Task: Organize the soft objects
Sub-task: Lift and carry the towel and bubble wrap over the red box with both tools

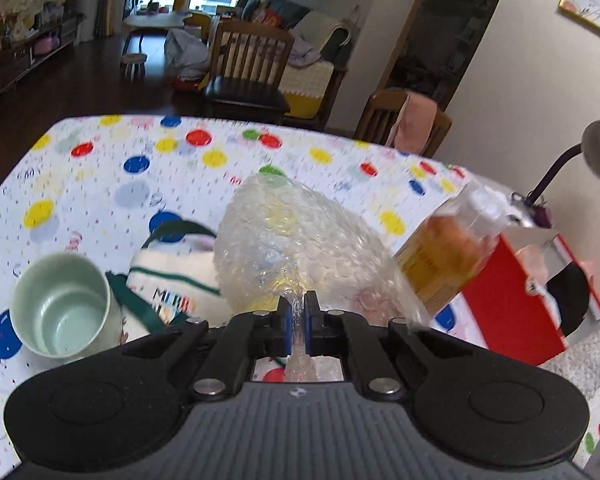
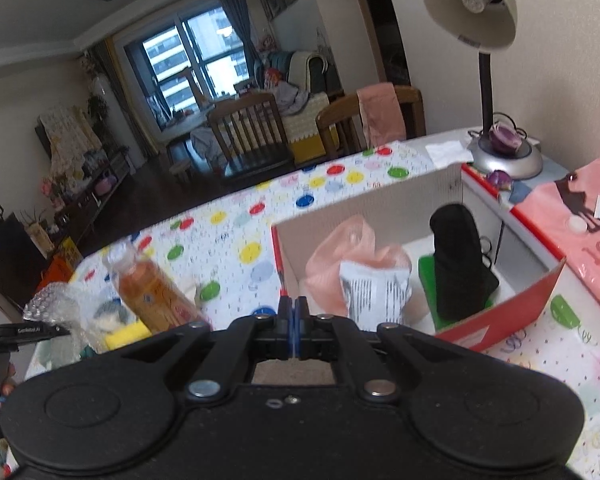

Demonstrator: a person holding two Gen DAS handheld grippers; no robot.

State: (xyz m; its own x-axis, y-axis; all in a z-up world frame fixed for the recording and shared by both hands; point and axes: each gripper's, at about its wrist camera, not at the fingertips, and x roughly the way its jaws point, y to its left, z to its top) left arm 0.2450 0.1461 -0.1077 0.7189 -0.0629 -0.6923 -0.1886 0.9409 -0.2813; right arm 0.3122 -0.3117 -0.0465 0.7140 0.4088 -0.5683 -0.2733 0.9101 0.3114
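Bubble wrap (image 1: 296,248) is the piece you have now: your left claw (image 1: 298,320) is pinched tight on a gathered tail of it, and the rest balloons out ahead of the pads, seemingly lifted clear of the spotted bench (image 1: 100,176). It hangs in front of the white-and-green knitted item (image 1: 172,276) and just beside the bottle of amber liquid (image 1: 452,248).

Expect it to weigh almost nothing and to have no stiffness at all, so it will swing, sag and fold wherever it likes. The film is slick, and a thin edge could slide out between the pads; the bunched neck you hold looks like the better purchase, since several layers are crushed together there. It will not break, though bubbles under the pads may pop.

Your right claw (image 2: 291,322) is closed on nothing, its pads meeting, and it points at the open red box (image 2: 500,316). That box already holds a pink bag (image 2: 336,276), a printed white packet (image 2: 374,296) and a black item (image 2: 458,264) standing on something green, so I judge it to be the destination.

Watch the trailing bulk: it could brush the bottle or the mint cup (image 1: 62,304) as you carry it across. The wrap will probably spring back up once released, so press it low into the box's free corner.
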